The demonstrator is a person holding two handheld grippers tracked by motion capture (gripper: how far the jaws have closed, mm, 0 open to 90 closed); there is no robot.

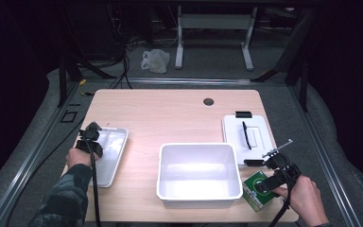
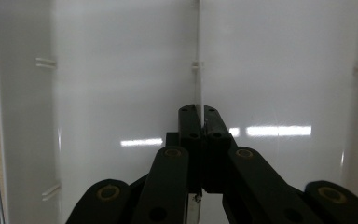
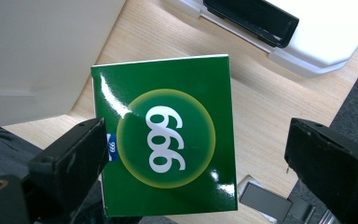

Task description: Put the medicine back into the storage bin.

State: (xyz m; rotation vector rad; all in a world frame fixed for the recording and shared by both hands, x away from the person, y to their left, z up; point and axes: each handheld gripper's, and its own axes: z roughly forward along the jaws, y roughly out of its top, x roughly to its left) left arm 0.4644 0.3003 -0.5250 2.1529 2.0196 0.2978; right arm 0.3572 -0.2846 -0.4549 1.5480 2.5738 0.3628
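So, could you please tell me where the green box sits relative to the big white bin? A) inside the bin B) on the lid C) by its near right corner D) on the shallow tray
C: the green box rests on the table beside the bin, at its near right corner.

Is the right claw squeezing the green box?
Apart. In the right gripper view the right gripper stands wide open around the green box, with bare table showing between the box and one jaw.

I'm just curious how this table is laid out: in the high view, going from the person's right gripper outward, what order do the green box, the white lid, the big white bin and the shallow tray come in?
From the right gripper:
1. Green box, right at its jaws, near edge.
2. White lid, just behind it, right side.
3. Big white bin, middle.
4. Shallow tray, far left.
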